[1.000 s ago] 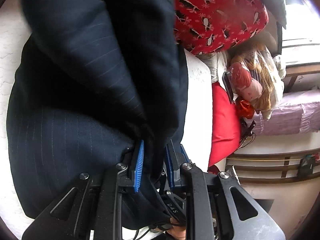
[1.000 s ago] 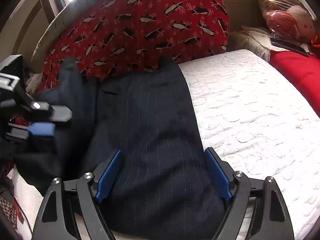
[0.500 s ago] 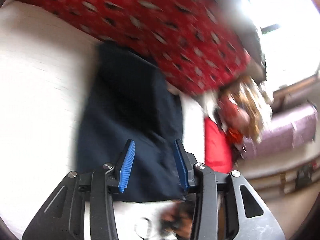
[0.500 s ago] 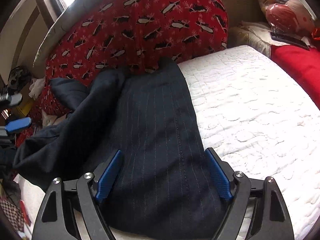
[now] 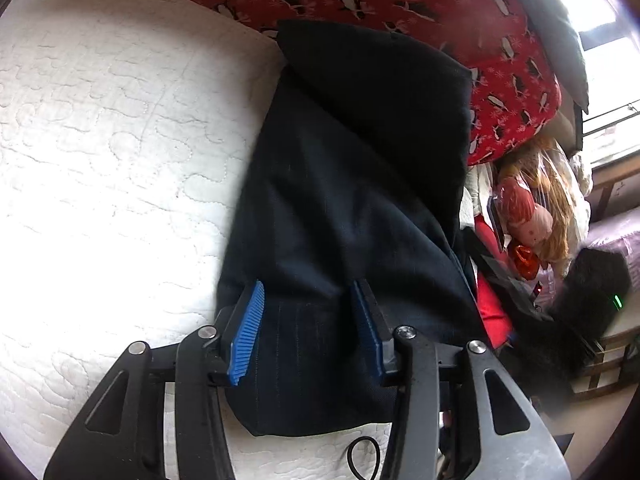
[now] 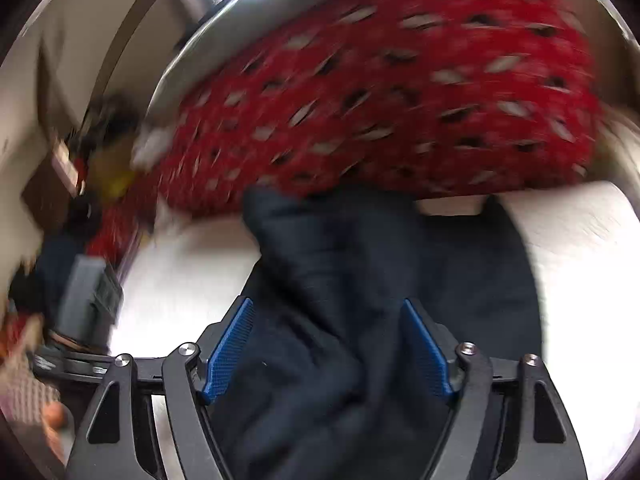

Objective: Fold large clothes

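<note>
While navy pinstripe trousers (image 5: pixel 352 184) lie folded on quilt (image 5: pixel 112 152), both jaws released; no legible writing.

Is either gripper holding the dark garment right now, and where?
Neither. The left gripper and right gripper have open jaws over the navy garment.

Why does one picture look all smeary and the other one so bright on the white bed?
Right wrist view: motion blur smears the red penguin blanket and the dark garment. Left wrist view: mostly sharp, but glare washes out the white quilt, the window corner blows out, and the fisheye lens bends the edges.
</note>
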